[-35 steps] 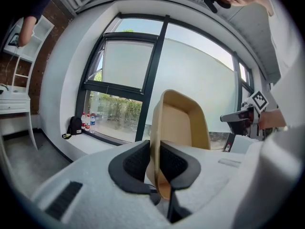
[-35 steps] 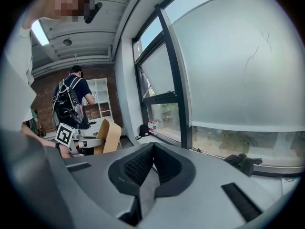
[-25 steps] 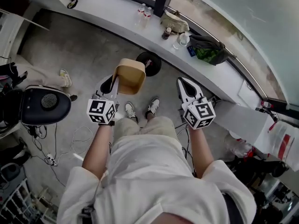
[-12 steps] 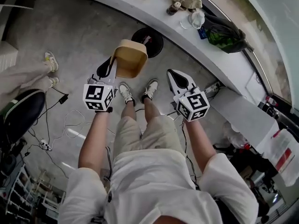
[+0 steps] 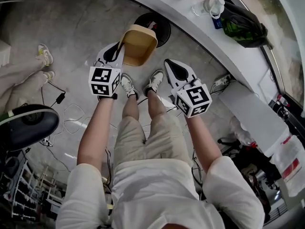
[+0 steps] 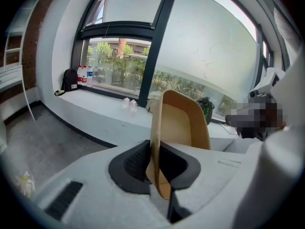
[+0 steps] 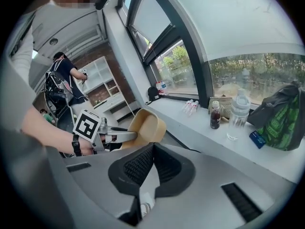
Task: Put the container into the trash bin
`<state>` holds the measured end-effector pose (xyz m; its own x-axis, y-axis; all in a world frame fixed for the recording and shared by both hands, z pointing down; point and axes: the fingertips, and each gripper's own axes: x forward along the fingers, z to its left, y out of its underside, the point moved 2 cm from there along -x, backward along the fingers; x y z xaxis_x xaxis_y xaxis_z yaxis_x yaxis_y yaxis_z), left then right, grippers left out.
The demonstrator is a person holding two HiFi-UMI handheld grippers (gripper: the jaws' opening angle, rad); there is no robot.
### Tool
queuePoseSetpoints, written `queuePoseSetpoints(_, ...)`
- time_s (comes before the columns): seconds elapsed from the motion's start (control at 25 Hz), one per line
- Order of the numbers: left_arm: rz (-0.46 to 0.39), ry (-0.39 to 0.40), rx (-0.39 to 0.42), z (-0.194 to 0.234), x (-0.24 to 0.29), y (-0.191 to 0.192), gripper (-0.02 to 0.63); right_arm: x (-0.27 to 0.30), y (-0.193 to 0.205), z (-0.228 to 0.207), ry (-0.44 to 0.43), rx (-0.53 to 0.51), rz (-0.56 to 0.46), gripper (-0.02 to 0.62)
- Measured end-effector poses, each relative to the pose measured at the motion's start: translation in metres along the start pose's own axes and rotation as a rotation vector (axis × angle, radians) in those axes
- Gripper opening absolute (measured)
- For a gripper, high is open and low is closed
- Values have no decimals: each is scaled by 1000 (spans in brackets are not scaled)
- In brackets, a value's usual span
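Our left gripper (image 6: 153, 150) pinches the near wall of the tan container (image 6: 183, 120) between narrow jaws and holds it out ahead in the air. Beside it, our right gripper (image 7: 151, 149) has its jaws closed, with nothing between them. Just past the container a round black bin (image 5: 163, 30) stands on the floor. A white ledge (image 5: 190, 27) runs beyond it.

Loose white short-sleeved shirt (image 5: 157, 185), pale beige shorts (image 5: 152, 132) and white sneakers (image 5: 128, 86). A black strap (image 5: 107, 97) circles the left wrist. The left gripper (image 5: 120, 49) and right gripper (image 5: 170, 65) have smooth white shells and black ribbed pads (image 7: 140, 168); each carries a white cube (image 5: 104, 80) printed with black square markers
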<state>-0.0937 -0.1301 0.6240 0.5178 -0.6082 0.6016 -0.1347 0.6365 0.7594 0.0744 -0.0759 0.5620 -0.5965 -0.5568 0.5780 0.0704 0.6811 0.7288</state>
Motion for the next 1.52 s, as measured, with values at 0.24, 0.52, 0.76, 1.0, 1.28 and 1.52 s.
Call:
queuePoseSetpoints(0.24, 73, 6, -5, 7, 40, 31, 46, 24, 27, -24, 7, 39, 21, 2)
queuePoseSetpoints(0.52, 132, 32, 26, 8, 95, 51, 46, 51, 46, -51, -4, 42, 32, 2)
queuePoseSetpoints(0.76, 193, 58, 60, 2, 138, 73, 46, 65, 60, -70, -14, 28, 55, 2)
queuePoseSetpoints(1.0, 310, 127, 209, -11, 177, 105, 44, 82, 101, -88, -37, -7, 145, 2)
queuePoseSetpoints(1.28, 372, 138, 277, 2, 222, 141, 41, 100, 139, -106, -33, -12, 172, 2)
queuePoseSetpoints(1.52, 432, 134, 285, 11, 254, 164, 41, 119, 163, -120, -27, -31, 181, 2)
